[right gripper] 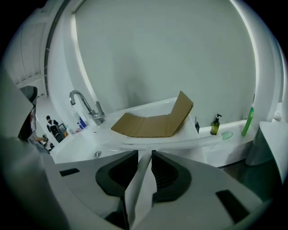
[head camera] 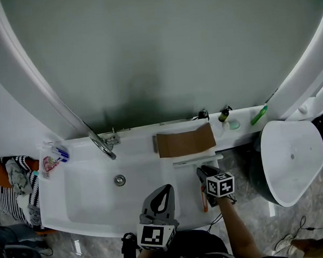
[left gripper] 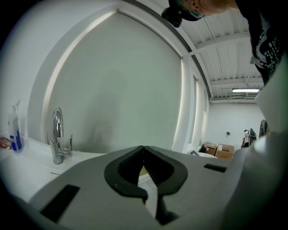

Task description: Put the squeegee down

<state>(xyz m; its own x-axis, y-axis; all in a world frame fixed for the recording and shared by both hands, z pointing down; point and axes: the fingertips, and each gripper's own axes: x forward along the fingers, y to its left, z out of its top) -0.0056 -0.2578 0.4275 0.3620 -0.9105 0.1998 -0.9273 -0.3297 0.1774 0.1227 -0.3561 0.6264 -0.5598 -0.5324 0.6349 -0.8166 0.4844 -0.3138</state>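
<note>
The squeegee (head camera: pixel 198 160) is white, with a long blade lying crosswise just in front of a piece of brown cardboard (head camera: pixel 185 141). Its flat white handle (right gripper: pixel 142 179) runs back between the jaws of my right gripper (head camera: pixel 203 175), which is shut on it. From the right gripper view the blade (right gripper: pixel 180 143) spans the counter edge below the cardboard (right gripper: pixel 153 121); whether it touches the counter is unclear. My left gripper (head camera: pixel 165 190) hovers over the front of the white sink (head camera: pixel 84 204), its tips (left gripper: pixel 143 150) shut together and holding nothing.
A chrome faucet (head camera: pixel 99 143) and drain (head camera: pixel 119 180) belong to the sink under a big mirror (head camera: pixel 162 49). A dark pump bottle (right gripper: pixel 216 124), green tube (right gripper: pixel 246 121) and green soap (right gripper: pixel 226 134) stand on the right ledge. A white rounded fixture (head camera: pixel 291 156) is at right, striped cloth (head camera: pixel 13 195) at left.
</note>
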